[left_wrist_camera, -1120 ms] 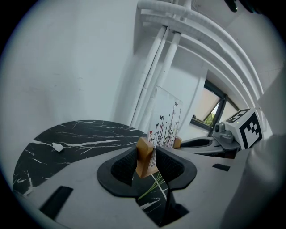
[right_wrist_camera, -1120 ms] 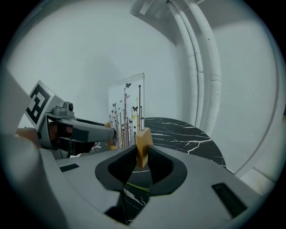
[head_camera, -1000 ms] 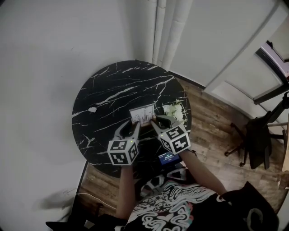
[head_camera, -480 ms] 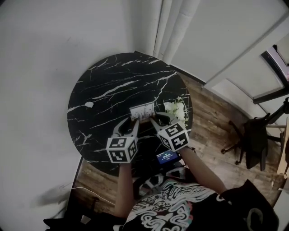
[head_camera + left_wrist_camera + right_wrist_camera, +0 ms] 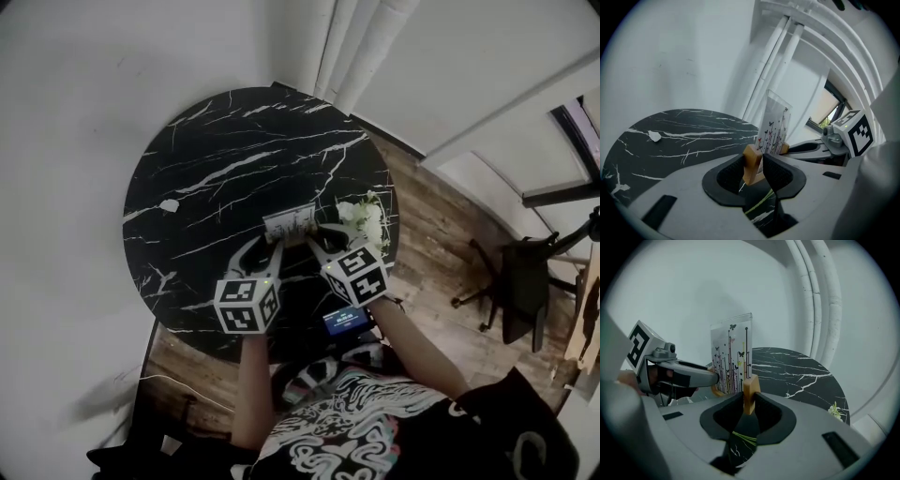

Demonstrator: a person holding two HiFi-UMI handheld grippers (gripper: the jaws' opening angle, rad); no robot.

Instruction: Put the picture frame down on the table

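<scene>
Round black marble table (image 5: 225,159) carries a small white scrap (image 5: 169,205) and white flowers (image 5: 364,217)

White pipes (image 5: 342,47) run up the top centre of the head view. White flowers (image 5: 364,217) lie right of centre, and a small white scrap (image 5: 169,205) lies left of centre. A black chair (image 5: 516,291) stands on the wood floor (image 5: 431,234) at the right. A lit screen (image 5: 343,322) glows below centre.
</scene>
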